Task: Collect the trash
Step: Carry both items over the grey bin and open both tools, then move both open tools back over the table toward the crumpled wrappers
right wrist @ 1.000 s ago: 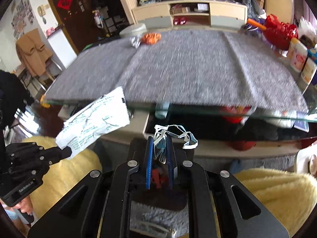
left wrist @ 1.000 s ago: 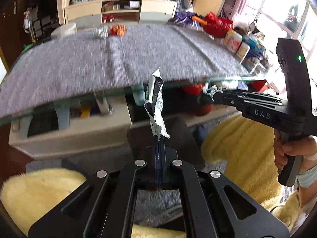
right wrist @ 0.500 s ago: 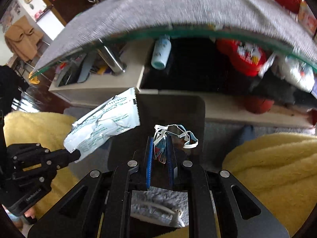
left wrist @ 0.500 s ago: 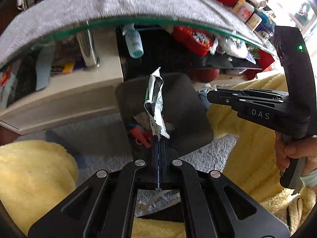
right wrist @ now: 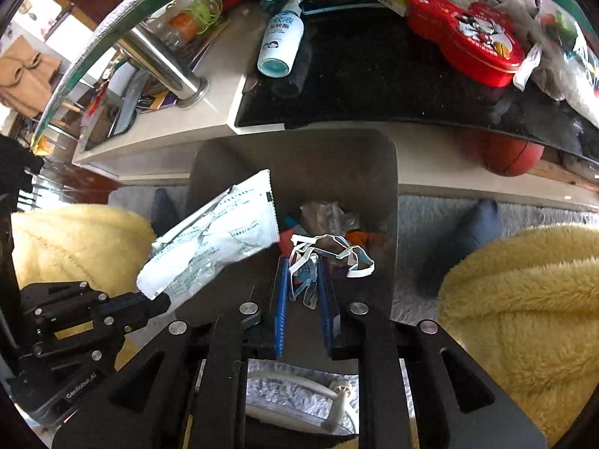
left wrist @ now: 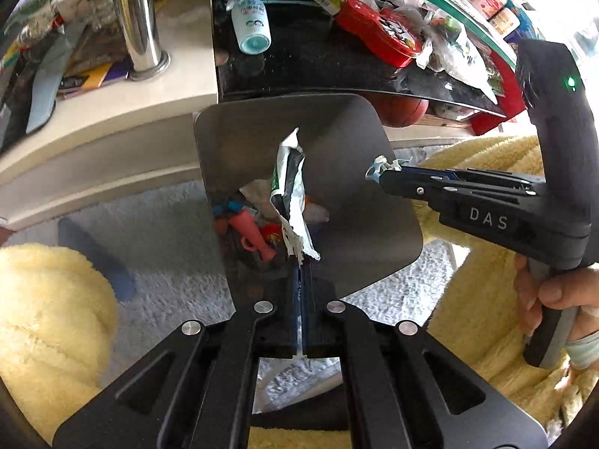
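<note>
1. Two pieces of trash, both hanging over the grey bin [right wrist: 292, 157], which fills the centre of each wrist view.
2. Your left gripper [left wrist: 299, 262] is clenched on the torn white wrapper [left wrist: 290, 194]. The wrapper's long axis runs up-frame from the pads, straight over the bin's open mouth, with older trash [left wrist: 247, 224] showing beneath it.
3. Your right gripper [right wrist: 303, 288] has just been opening. The tangled white strip [right wrist: 329, 252] lies between the blue pads [right wrist: 281, 299], partly draped past their tips. I can't tell whether it still catches on a pad.
4. In the right wrist view, the bin mouth sits directly beyond the tips, mid-frame.
5. Both hands look equally near the bin; the right is nearer to letting go.
6. My judgement: both drops look aligned.
</note>
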Motion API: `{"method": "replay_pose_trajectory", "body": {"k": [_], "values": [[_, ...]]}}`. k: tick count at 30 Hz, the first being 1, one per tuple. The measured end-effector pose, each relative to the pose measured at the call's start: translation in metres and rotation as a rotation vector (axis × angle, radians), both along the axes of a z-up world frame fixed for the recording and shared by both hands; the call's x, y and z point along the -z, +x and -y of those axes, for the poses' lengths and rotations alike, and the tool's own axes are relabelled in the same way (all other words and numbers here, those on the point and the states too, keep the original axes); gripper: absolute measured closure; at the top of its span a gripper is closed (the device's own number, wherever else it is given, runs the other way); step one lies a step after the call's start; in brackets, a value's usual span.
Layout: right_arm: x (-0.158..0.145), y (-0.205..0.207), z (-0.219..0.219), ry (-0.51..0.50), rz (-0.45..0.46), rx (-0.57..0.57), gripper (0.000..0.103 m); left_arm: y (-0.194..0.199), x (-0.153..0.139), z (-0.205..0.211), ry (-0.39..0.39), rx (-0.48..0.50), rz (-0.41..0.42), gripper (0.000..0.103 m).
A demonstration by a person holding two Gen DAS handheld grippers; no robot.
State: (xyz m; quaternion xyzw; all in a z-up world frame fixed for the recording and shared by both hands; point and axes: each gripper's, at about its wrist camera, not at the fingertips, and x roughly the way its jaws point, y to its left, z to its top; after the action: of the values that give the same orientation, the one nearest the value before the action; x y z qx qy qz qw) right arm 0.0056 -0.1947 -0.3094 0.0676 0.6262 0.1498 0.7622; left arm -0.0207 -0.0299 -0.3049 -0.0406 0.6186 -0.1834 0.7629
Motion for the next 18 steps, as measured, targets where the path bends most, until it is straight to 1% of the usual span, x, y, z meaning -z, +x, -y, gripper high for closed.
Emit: {"method": "replay_pose_trajectory", "body": {"k": [2,3,4,6,8,9,10,12,13,14,15,16,17,18], "values": [[-0.001,0.001,0.001,0.011,-0.001,0.007,0.056,0.000,-0.001,0.000,-0.002,-0.002,-0.002,0.093],[-0.001,0.001,0.001,0.010,0.000,0.009,0.055,0.001,-0.001,0.000,-0.003,-0.004,-0.001,0.085],[-0.001,0.001,0.001,0.005,0.001,0.014,0.055,0.001,-0.001,0.000,0.000,-0.007,0.001,0.081],[-0.002,0.003,0.003,0.006,-0.001,0.026,0.055,0.002,-0.002,-0.001,0.001,-0.013,0.004,0.078],[-0.006,0.003,0.009,0.014,0.002,0.040,0.055,0.003,-0.005,-0.004,0.005,-0.027,0.009,0.074],[-0.009,0.004,0.012,0.016,0.009,0.047,0.054,0.004,-0.008,-0.005,0.005,-0.031,0.017,0.069],[-0.013,0.005,0.014,0.018,0.017,0.053,0.052,0.005,-0.011,-0.007,0.004,-0.036,0.025,0.064],[-0.025,0.008,0.021,0.019,0.045,0.071,0.045,0.007,-0.021,-0.014,0.004,-0.054,0.047,0.057],[-0.030,0.009,0.024,0.021,0.057,0.078,0.044,0.010,-0.028,-0.019,-0.002,-0.068,0.058,0.054],[-0.038,0.011,0.027,0.024,0.074,0.086,0.039,0.012,-0.036,-0.024,-0.008,-0.083,0.069,0.052],[-0.047,0.013,0.030,0.025,0.093,0.097,0.033,0.015,-0.044,-0.030,-0.016,-0.096,0.081,0.048],[-0.057,0.018,0.033,0.024,0.115,0.109,0.031,0.017,-0.052,-0.035,-0.021,-0.108,0.096,0.043],[-0.068,0.022,0.035,0.027,0.137,0.119,0.030,0.019,-0.059,-0.039,-0.025,-0.116,0.110,0.041],[-0.076,0.026,0.035,0.032,0.153,0.124,0.030,0.024,-0.072,-0.045,-0.027,-0.128,0.137,0.037]]}}
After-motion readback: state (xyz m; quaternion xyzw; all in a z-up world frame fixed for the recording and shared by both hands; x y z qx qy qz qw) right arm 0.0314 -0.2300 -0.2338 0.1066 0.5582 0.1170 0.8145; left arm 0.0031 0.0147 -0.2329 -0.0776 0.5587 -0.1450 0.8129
